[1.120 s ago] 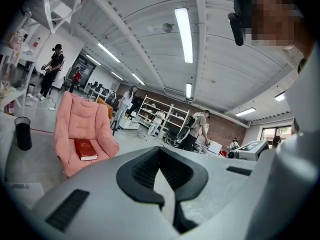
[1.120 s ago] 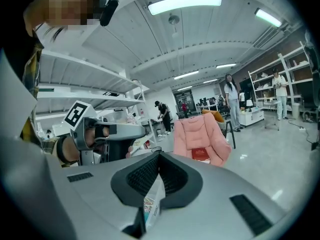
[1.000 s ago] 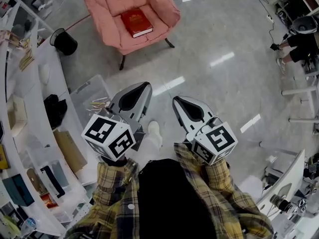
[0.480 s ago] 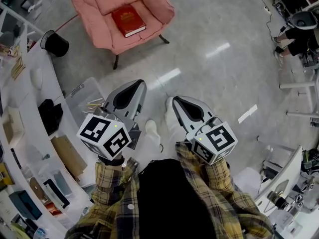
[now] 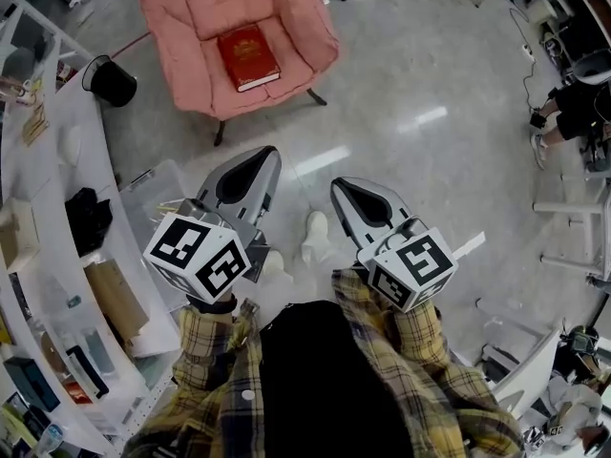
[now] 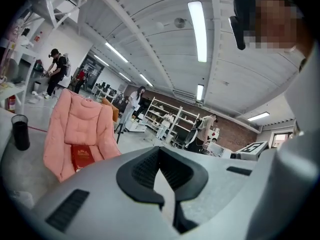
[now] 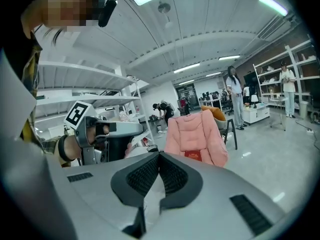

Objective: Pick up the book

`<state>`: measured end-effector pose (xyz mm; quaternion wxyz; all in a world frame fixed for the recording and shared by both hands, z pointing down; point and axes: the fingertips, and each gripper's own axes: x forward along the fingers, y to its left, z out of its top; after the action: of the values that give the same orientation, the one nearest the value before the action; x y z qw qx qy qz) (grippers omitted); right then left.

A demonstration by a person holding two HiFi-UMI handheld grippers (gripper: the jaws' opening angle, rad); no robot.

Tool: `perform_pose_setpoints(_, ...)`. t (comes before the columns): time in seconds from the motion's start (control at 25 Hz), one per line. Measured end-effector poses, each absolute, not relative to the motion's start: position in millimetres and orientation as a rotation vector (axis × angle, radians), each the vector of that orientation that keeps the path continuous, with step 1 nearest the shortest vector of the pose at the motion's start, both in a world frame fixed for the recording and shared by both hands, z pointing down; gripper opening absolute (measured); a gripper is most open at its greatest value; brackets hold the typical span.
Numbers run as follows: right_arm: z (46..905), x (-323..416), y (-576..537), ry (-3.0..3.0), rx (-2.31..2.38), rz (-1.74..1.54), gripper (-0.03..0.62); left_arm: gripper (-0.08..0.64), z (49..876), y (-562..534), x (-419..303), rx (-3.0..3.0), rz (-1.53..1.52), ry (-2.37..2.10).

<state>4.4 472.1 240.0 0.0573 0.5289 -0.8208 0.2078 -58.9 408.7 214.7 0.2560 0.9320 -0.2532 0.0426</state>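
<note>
Glossy grey floor carries a pink armchair at approx. 12 o'clock w/ a red book flat on its seat, a black bin at 10, a clear box at 9, and a curved white counter w/ a black item on it.

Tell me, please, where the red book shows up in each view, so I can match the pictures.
Head view: red book near the top, left of centre, lying on the seat.
Left gripper view: red book at the left, below mid-height.
Right gripper view: red book small, just right of centre.
Shared landmark: the pink armchair under it.
</note>
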Motion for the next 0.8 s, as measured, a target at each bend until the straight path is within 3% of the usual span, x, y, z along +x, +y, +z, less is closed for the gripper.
perform_pose_setpoints(0.32, 230, 50, 443, -2.57, 1.498, 0.612, 0.017, 0.003, 196, 380, -24, 2.518, 0.079, -0.831)
perform_pose_setpoints(0.8, 239, 61, 412, -2.631, 1.342, 0.627, 0.017, 0.003, 197, 349, -28, 2.455, 0.027, -0.997)
